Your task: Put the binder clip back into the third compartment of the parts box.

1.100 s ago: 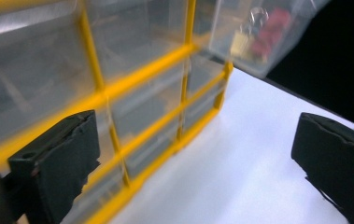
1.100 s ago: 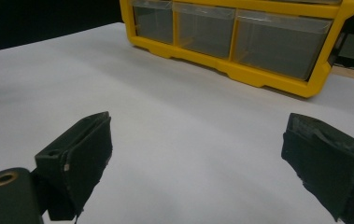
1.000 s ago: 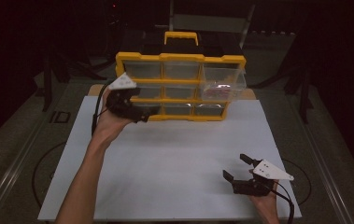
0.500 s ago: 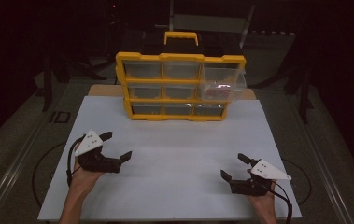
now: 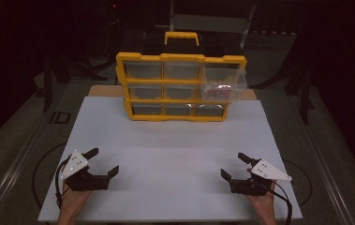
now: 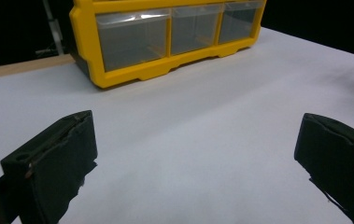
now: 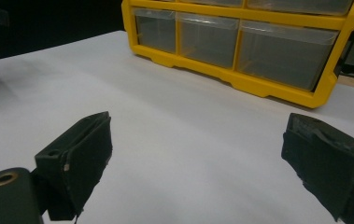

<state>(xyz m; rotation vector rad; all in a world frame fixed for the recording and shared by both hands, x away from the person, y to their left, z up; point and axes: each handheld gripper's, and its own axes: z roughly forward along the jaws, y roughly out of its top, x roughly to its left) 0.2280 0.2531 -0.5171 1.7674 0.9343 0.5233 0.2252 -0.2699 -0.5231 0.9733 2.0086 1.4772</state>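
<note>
A yellow drawer organiser [image 5: 180, 86] with clear drawers stands upright at the far side of the white board [image 5: 175, 154]. One clear drawer [image 5: 224, 84] at its right sticks out, with small pink bits inside. My left gripper [image 5: 102, 161] rests open near the board's front left corner, nothing between its jaws. My right gripper [image 5: 234, 165] sits open near the front right corner, also holding nothing. The organiser's bottom row [image 6: 170, 35] lies ahead in the left gripper view, and the same row [image 7: 240, 39] in the right gripper view.
The white board lies on a darker table [image 5: 20, 140] with a circular marking at each front corner. Dark stands and chairs stand behind the organiser. Wide bare board stretches between the two grippers and the organiser.
My left gripper has drawn back from the organiser's left side to the board's front left corner. The right gripper has stayed in place, open.
</note>
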